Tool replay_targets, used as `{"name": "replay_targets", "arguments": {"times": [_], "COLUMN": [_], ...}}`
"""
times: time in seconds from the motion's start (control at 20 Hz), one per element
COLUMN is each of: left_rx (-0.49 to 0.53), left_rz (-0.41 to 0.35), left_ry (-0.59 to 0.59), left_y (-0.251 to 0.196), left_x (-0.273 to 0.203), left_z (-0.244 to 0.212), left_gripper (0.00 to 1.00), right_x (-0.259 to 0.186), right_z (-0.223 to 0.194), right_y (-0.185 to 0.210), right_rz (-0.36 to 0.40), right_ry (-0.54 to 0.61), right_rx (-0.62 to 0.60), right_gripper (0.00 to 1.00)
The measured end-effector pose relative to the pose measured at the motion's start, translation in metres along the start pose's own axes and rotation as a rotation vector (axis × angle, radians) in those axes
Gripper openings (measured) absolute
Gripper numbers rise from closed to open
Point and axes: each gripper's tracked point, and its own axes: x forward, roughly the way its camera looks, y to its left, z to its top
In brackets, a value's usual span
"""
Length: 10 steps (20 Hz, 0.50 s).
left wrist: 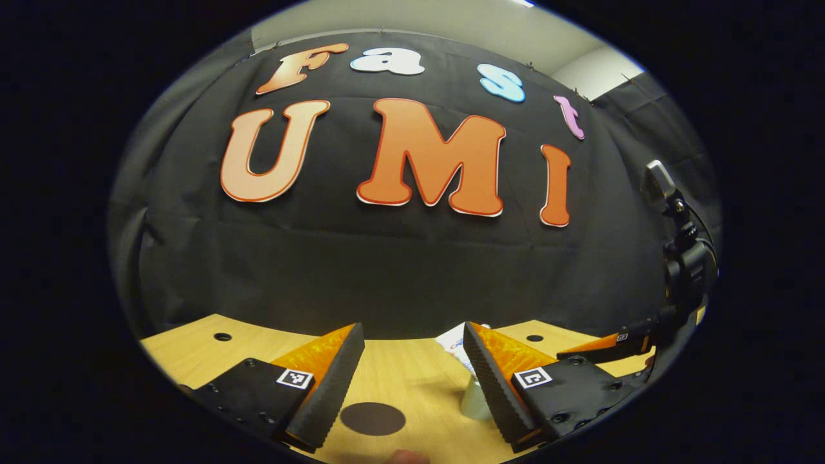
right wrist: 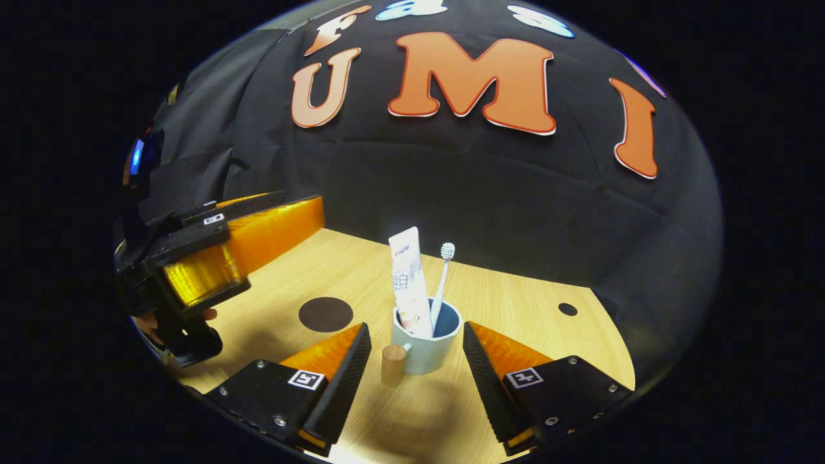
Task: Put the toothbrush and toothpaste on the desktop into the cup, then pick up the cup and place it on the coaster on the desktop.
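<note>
A pale blue cup (right wrist: 425, 351) with a wooden handle (right wrist: 393, 365) stands on the wooden desktop (right wrist: 515, 303). A white toothpaste tube (right wrist: 407, 277) and a white toothbrush (right wrist: 442, 277) stand upright inside it. My right gripper (right wrist: 416, 328) is open, one finger on each side of the cup, not touching it. The dark round coaster (right wrist: 325, 314) lies to the cup's left. My left gripper (right wrist: 271, 225) hovers above the table beyond the coaster. In the left gripper view, my left gripper (left wrist: 412, 330) is open above the coaster (left wrist: 372, 418). Its right finger hides most of the cup (left wrist: 474, 403).
Small round holes (right wrist: 568, 309) dot the desktop (left wrist: 412, 380). The black cloth wall (right wrist: 490, 193) closes off the far edge. A hand (right wrist: 151, 325) holds the left gripper. The right gripper (left wrist: 606, 348) and its mount reach in from the right of the left gripper view.
</note>
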Motion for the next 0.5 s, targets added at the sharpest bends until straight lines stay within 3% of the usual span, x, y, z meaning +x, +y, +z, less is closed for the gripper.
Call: {"name": "replay_targets", "arguments": {"times": [0.35, 0.5], "left_rx": [0.066, 0.045], "left_rz": [0.092, 0.084], "left_ry": [0.035, 0.043], "left_y": [0.046, 0.048], "left_x": [-0.036, -0.054], "left_z": [0.001, -0.003], "left_gripper": [0.98, 0.99], "right_x": [0.015, 0.023], "right_z": [-0.008, -0.018], "right_y": [0.001, 0.001], "right_rz": [-0.003, -0.001], "right_ry": [0.171, 0.219], "right_rx": [0.025, 0.046], "right_gripper": [0.88, 0.89]}}
